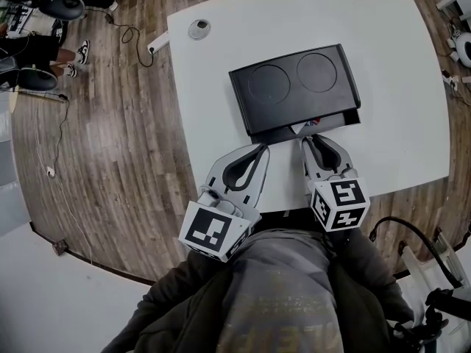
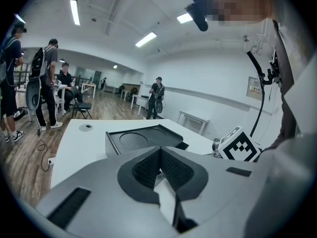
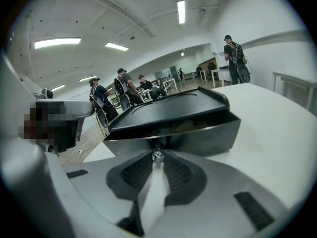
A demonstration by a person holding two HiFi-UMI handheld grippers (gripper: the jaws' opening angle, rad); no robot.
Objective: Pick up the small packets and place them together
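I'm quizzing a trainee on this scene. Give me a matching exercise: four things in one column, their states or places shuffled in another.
Things:
1 left gripper
2 right gripper
3 black drawer
4 round port

States or places:
A partly pulled out
B jaws shut, nothing between them
C set in the white table, far left
D shut on the small knob

Pairs: 1-B; 2-D; 3-A; 4-C

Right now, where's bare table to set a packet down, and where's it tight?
Free: wide white table right of the black box; strip between box and grommet; band beyond the box. Crowded: front edge, where left tool and right tool, pinching a small shiny piece, sit at the open drawer.
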